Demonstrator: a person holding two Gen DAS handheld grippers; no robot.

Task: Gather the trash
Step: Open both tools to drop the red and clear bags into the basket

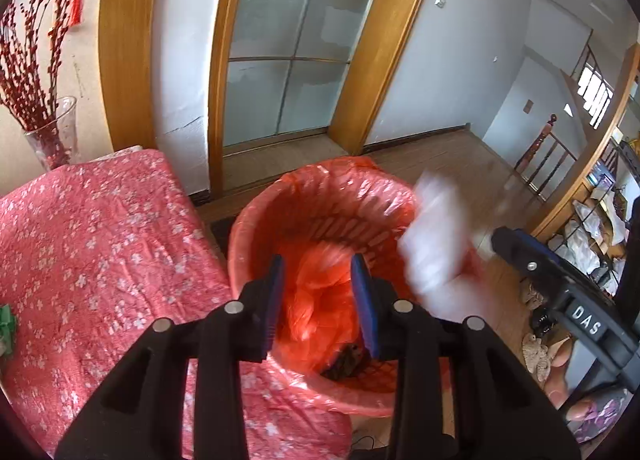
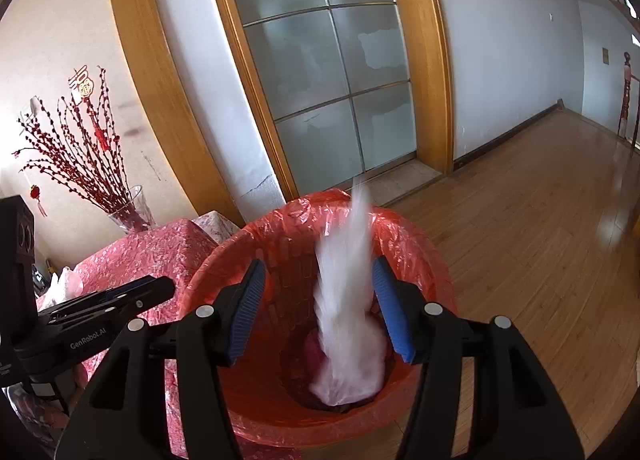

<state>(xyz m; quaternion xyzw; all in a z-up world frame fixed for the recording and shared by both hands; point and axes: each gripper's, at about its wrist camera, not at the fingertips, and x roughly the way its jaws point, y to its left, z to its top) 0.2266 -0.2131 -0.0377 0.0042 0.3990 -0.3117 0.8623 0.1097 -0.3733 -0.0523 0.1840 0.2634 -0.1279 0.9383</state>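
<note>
A red bin (image 1: 256,244) lined with a red plastic bag stands on the floor beside the table; it also shows in the right wrist view (image 2: 416,256). A blurred white piece of trash (image 2: 348,324) is falling between the open fingers of my right gripper (image 2: 320,308) into the bin; it also shows in the left wrist view (image 1: 436,244). My left gripper (image 1: 320,300) is open and empty over the bin's near side. Red crumpled plastic (image 1: 320,292) lies inside the bin. The right gripper's body shows at the right of the left wrist view (image 1: 560,284).
A table with a pink flowered cloth (image 1: 80,240) is left of the bin. A glass vase with red branches (image 1: 52,132) stands at its back. A frosted glass door (image 1: 288,52) is behind. Wooden floor (image 2: 540,220) extends right. A green item (image 1: 6,324) lies on the cloth.
</note>
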